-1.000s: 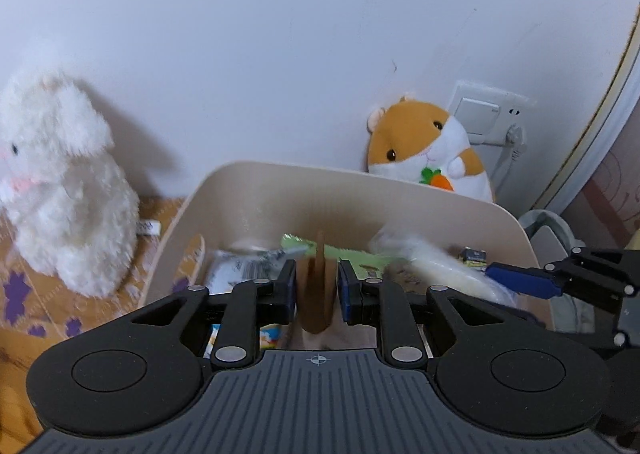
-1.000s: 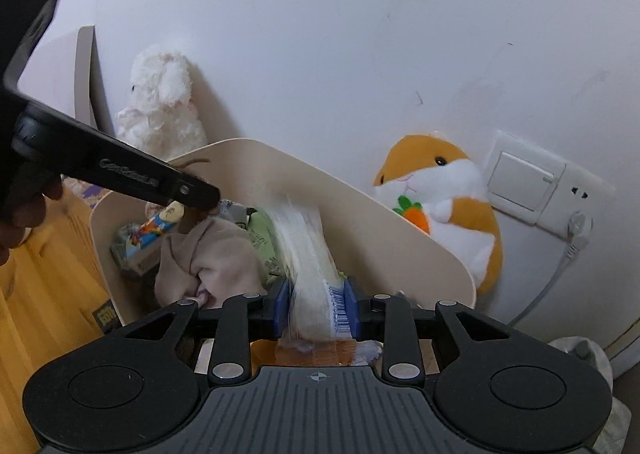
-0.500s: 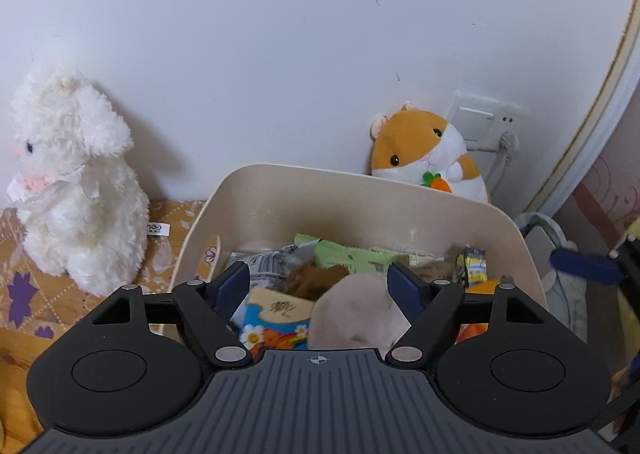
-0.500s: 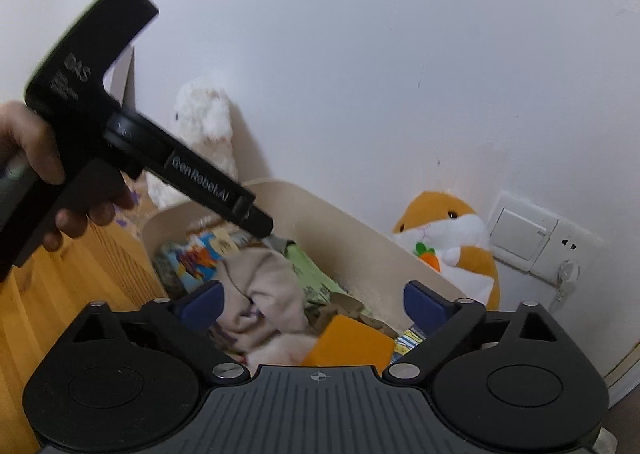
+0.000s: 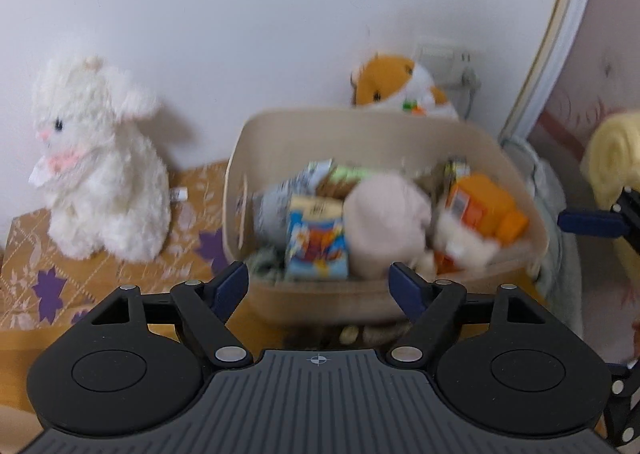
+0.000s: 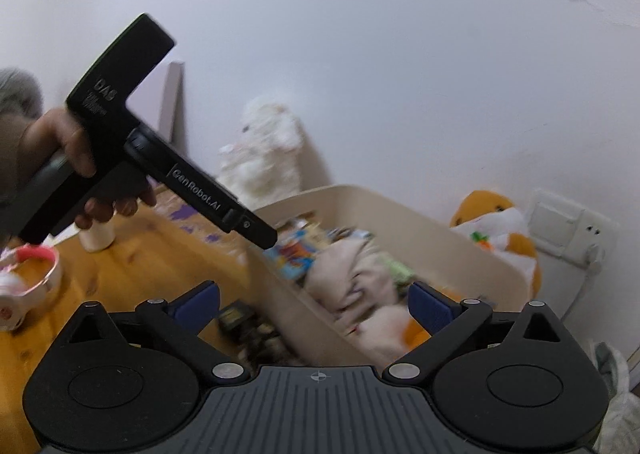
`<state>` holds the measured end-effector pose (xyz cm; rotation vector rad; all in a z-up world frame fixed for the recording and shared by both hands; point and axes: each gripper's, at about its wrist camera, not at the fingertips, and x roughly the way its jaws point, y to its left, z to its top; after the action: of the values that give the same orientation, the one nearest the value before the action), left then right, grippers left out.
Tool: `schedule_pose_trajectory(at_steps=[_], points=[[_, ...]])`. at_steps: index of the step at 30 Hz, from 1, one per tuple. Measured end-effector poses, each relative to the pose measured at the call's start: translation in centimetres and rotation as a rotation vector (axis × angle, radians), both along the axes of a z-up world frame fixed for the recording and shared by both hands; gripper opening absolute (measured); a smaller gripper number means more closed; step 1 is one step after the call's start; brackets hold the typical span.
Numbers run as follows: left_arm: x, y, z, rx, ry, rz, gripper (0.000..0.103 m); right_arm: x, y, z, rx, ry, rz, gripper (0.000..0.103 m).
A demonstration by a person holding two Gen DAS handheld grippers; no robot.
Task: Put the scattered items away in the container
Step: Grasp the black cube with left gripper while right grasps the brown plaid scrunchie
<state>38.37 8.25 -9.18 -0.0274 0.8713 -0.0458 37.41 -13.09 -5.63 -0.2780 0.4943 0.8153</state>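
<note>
From your left wrist, your left claw (image 5: 319,286) had let go and hung wide and empty before the filled container (image 5: 384,294) (both loads now inside), while from your right wrist your right claw (image 6: 313,302), equally spread and bare, had backed off its near rim, leaving open wooden surface (image 6: 132,266) leftward.

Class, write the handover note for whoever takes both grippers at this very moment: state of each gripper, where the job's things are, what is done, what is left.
Left gripper: open, empty, in front of the container.
Right gripper: open, empty, at the container's near corner.
Container: beige bin by the wall, already holding a snack box, a pinkish cloth bundle, an orange carton and other packets.
Done: those items are in.
Left, probably: small dark items on the table just outside the bin, blurred; pink headphones and a white bottle farther left may also belong.
</note>
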Motion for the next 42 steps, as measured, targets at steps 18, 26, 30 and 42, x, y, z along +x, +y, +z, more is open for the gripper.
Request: schedule_pose_trajectory(at_steps=[18,26,30,42], points=[[1.0,2.1,-8.0,0.019,0.208,0.054,0.079,-2.6,8.2,-8.6,-0.301,-0.01,0.129,0.09],[2.1,3.1,-9.9,-0.087,0.246,0.144,0.079,-1.4,10.5,-11.3,-0.399,-0.004,0.023,0.088],[2.6,3.3,-10.8,-0.128,0.279,0.195,0.079,-0.5,10.8,-12.2,-0.419,0.011,-0.027,0.087],[3.5,1.7,-11.2,-0.071,0.267,0.15,0.035,0.7,9.9,-12.7,-0.44,0.071,-0.064,0.046]])
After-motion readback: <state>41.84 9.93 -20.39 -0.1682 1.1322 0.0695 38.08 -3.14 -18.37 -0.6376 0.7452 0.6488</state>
